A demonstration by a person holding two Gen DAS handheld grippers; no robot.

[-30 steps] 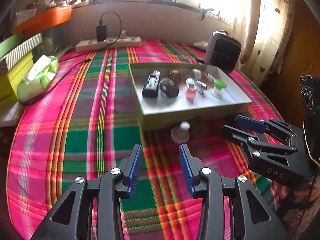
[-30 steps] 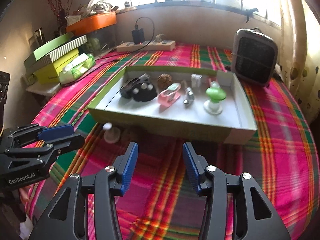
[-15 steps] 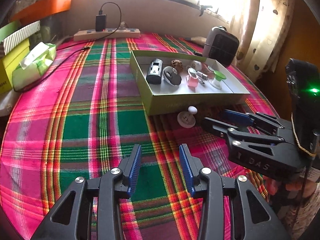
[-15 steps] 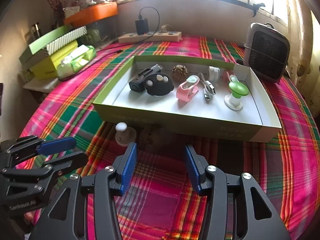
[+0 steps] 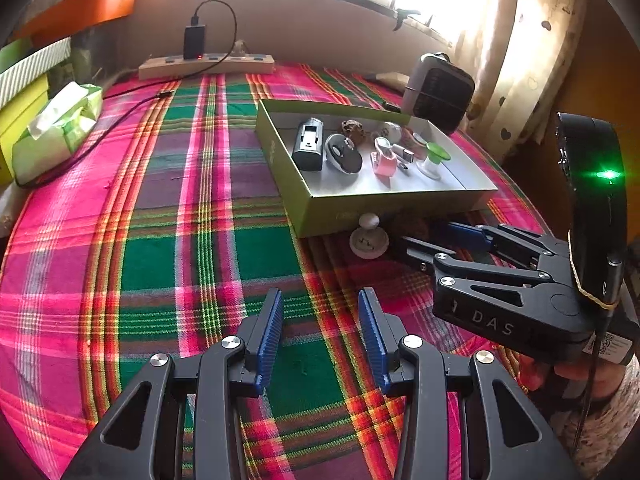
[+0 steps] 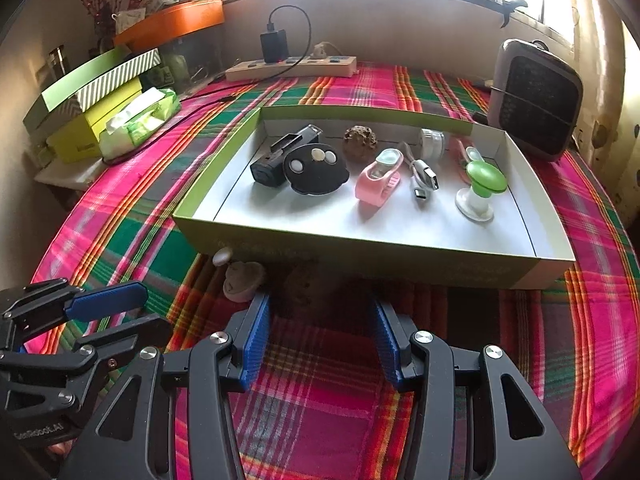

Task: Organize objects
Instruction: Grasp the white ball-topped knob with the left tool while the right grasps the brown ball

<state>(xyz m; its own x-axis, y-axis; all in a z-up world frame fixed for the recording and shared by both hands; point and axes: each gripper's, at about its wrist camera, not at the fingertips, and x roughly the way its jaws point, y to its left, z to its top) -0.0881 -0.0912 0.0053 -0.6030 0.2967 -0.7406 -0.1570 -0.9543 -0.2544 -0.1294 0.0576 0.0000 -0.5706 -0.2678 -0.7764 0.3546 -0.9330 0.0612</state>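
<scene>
A shallow green box (image 6: pixel 360 258) (image 5: pixel 360 216) stands on the plaid cloth and holds a black device (image 6: pixel 280 152), a black round piece (image 6: pixel 316 170), a pink clip (image 6: pixel 378 182), a USB cable (image 6: pixel 424 174) and a green-topped stand (image 6: pixel 482 188). In the shadow of its front wall lie a white knob (image 6: pixel 240 284) (image 5: pixel 369 240) and a brown ball (image 6: pixel 308 292) (image 5: pixel 410 222). My right gripper (image 6: pixel 320 320) (image 5: pixel 420 234) is open, with the ball just ahead of its tips. My left gripper (image 5: pixel 320 312) (image 6: pixel 156 306) is open over bare cloth, nothing in it.
A grey heater (image 6: pixel 534 104) stands right of the box. A power strip (image 6: pixel 292 66) with a black charger lies at the back. A tissue pack (image 6: pixel 140 120) and stacked boxes (image 6: pixel 92 92) sit at the left. A curtain (image 5: pixel 532 40) hangs at the right.
My right gripper has moved forward to the box's front wall, so the brown ball and white knob are now close to its tips. The left gripper has hardly moved.
</scene>
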